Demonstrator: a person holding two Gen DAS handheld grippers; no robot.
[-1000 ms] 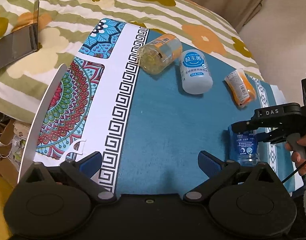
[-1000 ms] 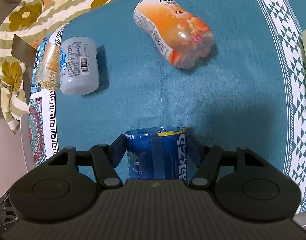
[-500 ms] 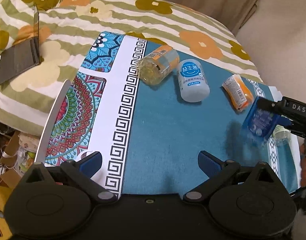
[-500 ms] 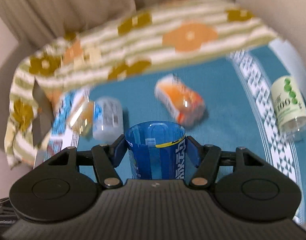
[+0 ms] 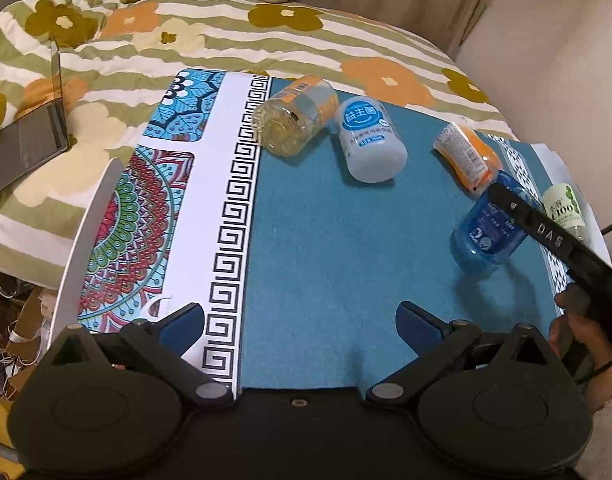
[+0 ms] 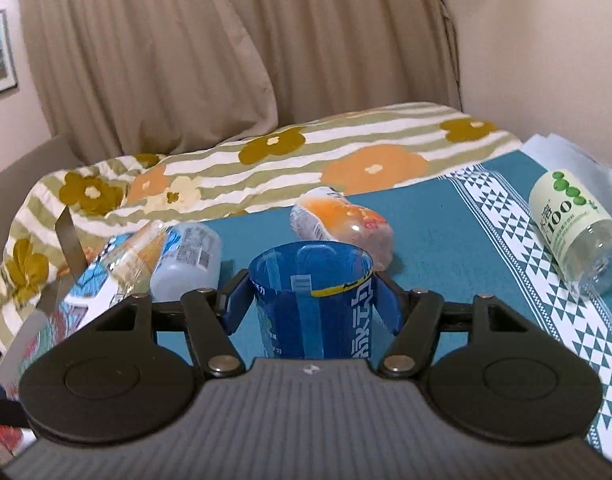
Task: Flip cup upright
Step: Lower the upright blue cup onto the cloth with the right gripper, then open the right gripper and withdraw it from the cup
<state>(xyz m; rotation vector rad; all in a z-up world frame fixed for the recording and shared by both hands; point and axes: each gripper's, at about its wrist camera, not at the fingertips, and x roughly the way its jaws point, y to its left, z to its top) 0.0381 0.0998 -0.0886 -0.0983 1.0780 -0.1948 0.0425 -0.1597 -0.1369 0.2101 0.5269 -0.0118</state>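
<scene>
A clear blue plastic cup (image 6: 312, 300) sits between the fingers of my right gripper (image 6: 310, 304), which is shut on it. Its open mouth points away from the camera and somewhat up. In the left wrist view the same blue cup (image 5: 488, 228) hangs tilted above the teal cloth (image 5: 346, 240) at the right, with the right gripper (image 5: 506, 204) across it. My left gripper (image 5: 299, 320) is open and empty over the near part of the cloth.
Several cut bottle cups lie on their sides on the cloth: a yellow-orange one (image 5: 293, 116), a white-blue one (image 5: 370, 140), an orange one (image 5: 466, 156) and a green-white one (image 6: 570, 228). A laptop (image 5: 29, 136) lies on the flowered quilt at left. Curtains hang behind.
My right gripper has lifted the blue cup off the cloth and tipped it from mouth-down towards mouth-up. The left gripper has drawn back a little and stays open.
</scene>
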